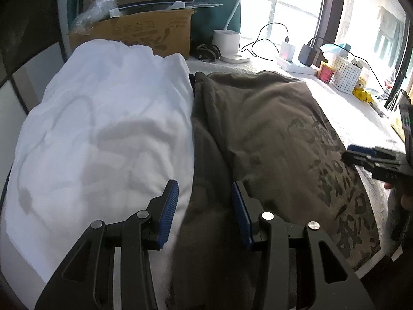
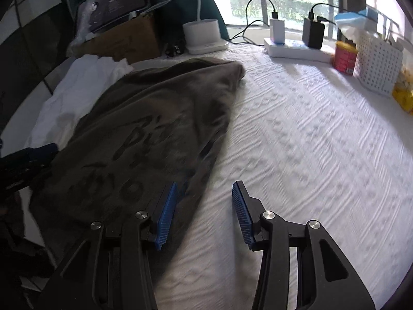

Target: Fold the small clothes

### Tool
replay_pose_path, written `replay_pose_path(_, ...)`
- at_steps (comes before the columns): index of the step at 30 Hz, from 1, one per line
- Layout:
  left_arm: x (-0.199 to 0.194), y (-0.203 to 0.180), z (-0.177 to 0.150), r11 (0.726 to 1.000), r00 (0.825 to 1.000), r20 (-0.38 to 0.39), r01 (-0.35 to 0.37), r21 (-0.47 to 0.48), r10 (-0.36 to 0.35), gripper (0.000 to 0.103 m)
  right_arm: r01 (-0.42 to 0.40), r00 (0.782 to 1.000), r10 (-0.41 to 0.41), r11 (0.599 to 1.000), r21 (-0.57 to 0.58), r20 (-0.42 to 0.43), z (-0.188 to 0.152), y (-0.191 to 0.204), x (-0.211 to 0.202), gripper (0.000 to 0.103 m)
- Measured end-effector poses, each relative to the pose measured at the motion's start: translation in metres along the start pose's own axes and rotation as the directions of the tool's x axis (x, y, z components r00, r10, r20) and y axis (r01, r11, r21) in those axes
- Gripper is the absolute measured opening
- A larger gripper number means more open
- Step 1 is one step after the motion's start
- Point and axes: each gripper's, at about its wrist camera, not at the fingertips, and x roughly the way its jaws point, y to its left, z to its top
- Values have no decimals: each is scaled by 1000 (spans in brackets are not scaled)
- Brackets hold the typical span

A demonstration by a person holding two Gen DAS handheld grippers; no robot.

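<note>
An olive green garment [image 1: 271,134] with dark printed lettering lies folded on the white textured cover [image 2: 309,134]. A folded white garment [image 1: 103,134] lies right beside it on the left, their edges touching. My left gripper [image 1: 205,193] hovers open over the seam between the two garments, nothing between its blue pads [image 1: 169,211]. My right gripper [image 2: 204,193] is open above the olive garment's [image 2: 144,134] right edge, its left pad [image 2: 166,214] over the cloth and its right pad over bare cover. Each gripper shows at the edge of the other's view: right gripper [image 1: 379,160], left gripper [image 2: 25,165].
A cardboard box [image 1: 144,31] with a dark screen stands at the back left. Along the window sit a white lamp base [image 2: 204,36], a power strip with chargers [image 2: 296,46], a red can [image 2: 344,56], a white perforated basket [image 2: 379,62] and a yellow item [image 2: 404,90].
</note>
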Motion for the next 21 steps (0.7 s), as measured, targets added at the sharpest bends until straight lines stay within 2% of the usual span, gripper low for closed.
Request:
replay_pose_path(4, -7, -3, -7, 1000, 1000, 17, -12, -21, 12, 43, -10, 1000, 10, 1000, -9, 4, -12, 5, -10, 47)
replay_pose_path(10, -24, -4, -18, 997, 997, 72, -13, -76, 18, 43, 19, 1000, -18, 998, -67, 11, -27, 15, -22, 47)
replay_pose_path(16, -31, -27, -27, 998, 996, 88, -24, -49, 29, 43, 15, 1000, -12, 993, -119, 21, -45, 26, -34, 47)
replay_pose_path(21, -38, -47, -34, 998, 995, 88, -42, -39, 46, 43, 4, 999, 0, 994, -106, 32, -60, 23, -45, 47)
